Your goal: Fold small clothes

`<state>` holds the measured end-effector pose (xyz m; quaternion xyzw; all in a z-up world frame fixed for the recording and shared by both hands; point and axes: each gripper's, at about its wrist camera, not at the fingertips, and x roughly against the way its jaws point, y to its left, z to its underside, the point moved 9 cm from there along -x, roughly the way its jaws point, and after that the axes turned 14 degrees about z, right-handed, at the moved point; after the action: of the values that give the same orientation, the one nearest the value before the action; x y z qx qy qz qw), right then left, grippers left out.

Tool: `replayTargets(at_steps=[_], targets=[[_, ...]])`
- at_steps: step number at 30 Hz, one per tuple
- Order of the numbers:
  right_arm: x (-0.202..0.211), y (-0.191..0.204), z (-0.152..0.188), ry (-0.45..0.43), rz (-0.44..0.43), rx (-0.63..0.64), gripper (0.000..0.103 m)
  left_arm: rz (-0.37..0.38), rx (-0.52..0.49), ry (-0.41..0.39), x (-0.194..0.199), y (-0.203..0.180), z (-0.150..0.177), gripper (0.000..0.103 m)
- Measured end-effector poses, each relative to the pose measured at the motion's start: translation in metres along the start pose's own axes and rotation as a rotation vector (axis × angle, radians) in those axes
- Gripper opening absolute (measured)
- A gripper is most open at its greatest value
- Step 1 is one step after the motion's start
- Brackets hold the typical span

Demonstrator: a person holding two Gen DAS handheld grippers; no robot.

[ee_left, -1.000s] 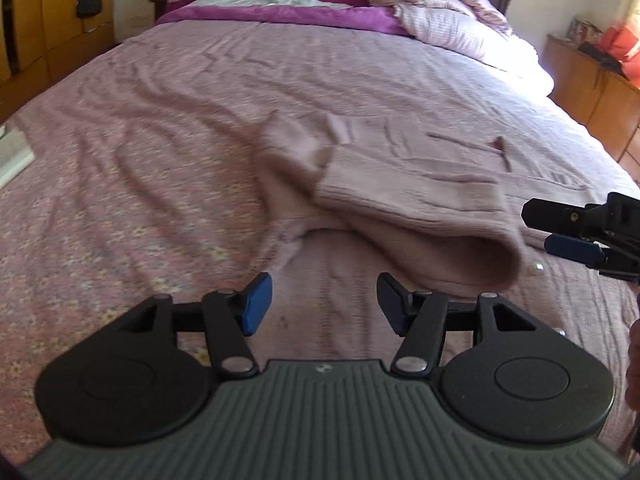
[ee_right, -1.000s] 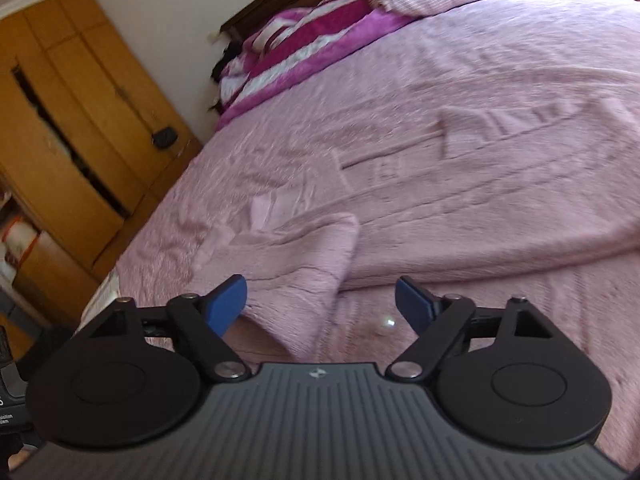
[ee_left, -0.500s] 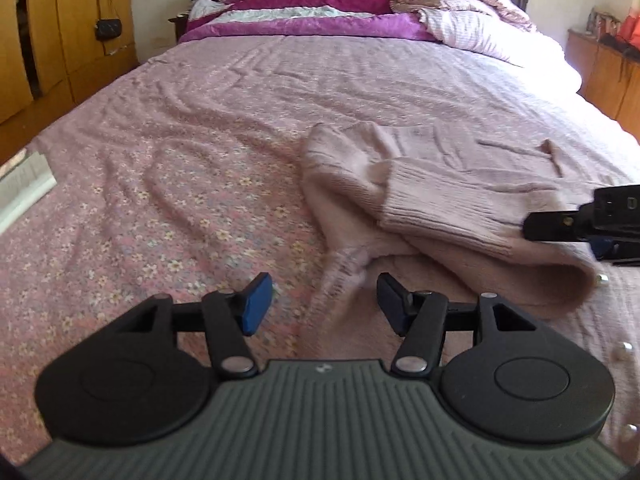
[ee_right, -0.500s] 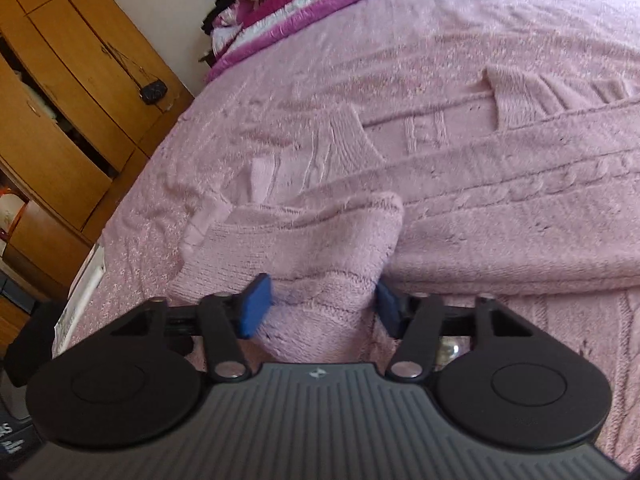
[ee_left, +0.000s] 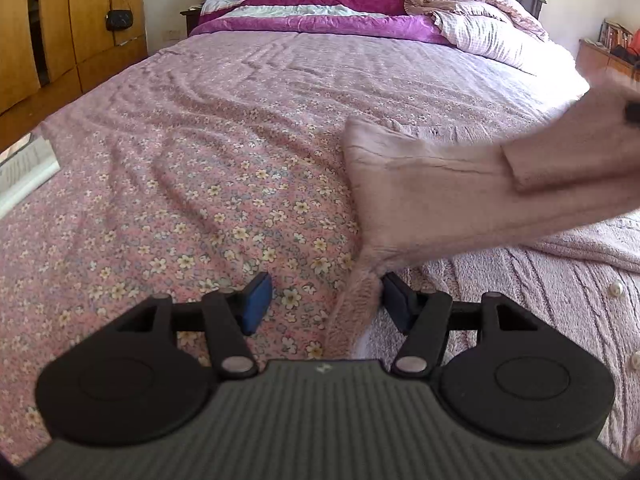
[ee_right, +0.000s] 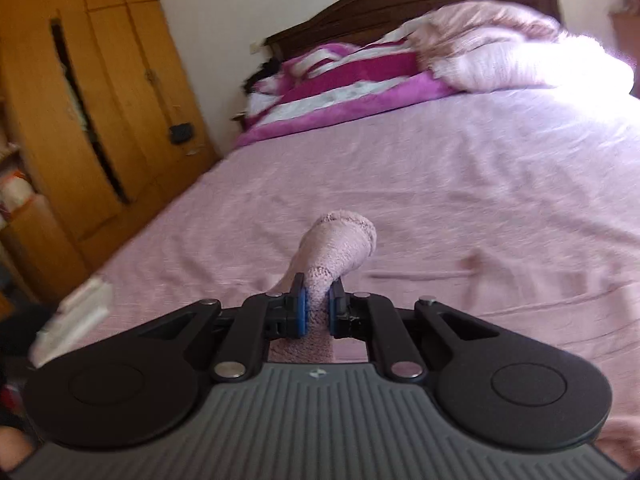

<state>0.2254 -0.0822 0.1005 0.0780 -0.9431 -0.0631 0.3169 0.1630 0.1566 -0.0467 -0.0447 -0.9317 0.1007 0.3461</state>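
A pale pink knitted sweater (ee_left: 500, 276) with pearl buttons lies on the floral pink bedspread (ee_left: 180, 184). Its sleeve (ee_left: 440, 192) is lifted off the bed and stretches up to the right. My right gripper (ee_right: 318, 308) is shut on the sleeve's cuff (ee_right: 340, 244), which bulges out past the blue pads. My left gripper (ee_left: 326, 296) is low over the bed at the sweater's left edge and its jaws are opening. A fold of the sweater hangs between them beside the right finger (ee_left: 396, 300), and the pads do not press on it.
A purple and white quilt (ee_left: 320, 4) and pillows are piled at the headboard. A wooden wardrobe (ee_right: 80, 120) stands to the left of the bed. An open book (ee_left: 24, 168) lies at the bed's left edge, and a wooden cabinet (ee_left: 604, 52) stands at the right.
My right gripper closed on the sleeve cuff and rose, pulling the sleeve up off the bed. The left gripper edged in toward the sweater's left edge.
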Motion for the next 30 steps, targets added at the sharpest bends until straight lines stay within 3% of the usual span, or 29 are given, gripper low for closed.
replayTargets(at_steps=[8, 10, 12, 16, 21, 26, 30], targets=[[-0.050, -0.041, 0.067, 0.131, 0.142, 0.054, 0.013, -0.009, -0.030, 0.006, -0.002, -0.003, 0.002, 0.065], [-0.054, -0.043, 0.077, 0.112, 0.145, 0.039, 0.020, -0.010, -0.032, 0.008, -0.002, -0.003, 0.002, 0.065], [-0.051, -0.045, 0.077, 0.102, 0.170, 0.049, 0.038, -0.010, -0.032, 0.008, -0.002, -0.003, 0.002, 0.065], [-0.033, -0.039, 0.064, 0.013, 0.218, 0.122, 0.042, -0.013, -0.031, 0.006, -0.002, -0.003, 0.002, 0.065], [-0.018, -0.006, 0.055, -0.011, 0.130, 0.173, 0.051, -0.021, -0.030, 0.008, -0.002, -0.004, 0.001, 0.066], [-0.025, 0.036, 0.072, 0.027, 0.023, 0.225, 0.056, -0.019, -0.030, 0.010, -0.002, -0.003, 0.001, 0.066], [-0.042, 0.075, 0.089, 0.048, -0.013, 0.300, 0.059, -0.018, -0.031, 0.010, -0.003, -0.004, 0.002, 0.066]])
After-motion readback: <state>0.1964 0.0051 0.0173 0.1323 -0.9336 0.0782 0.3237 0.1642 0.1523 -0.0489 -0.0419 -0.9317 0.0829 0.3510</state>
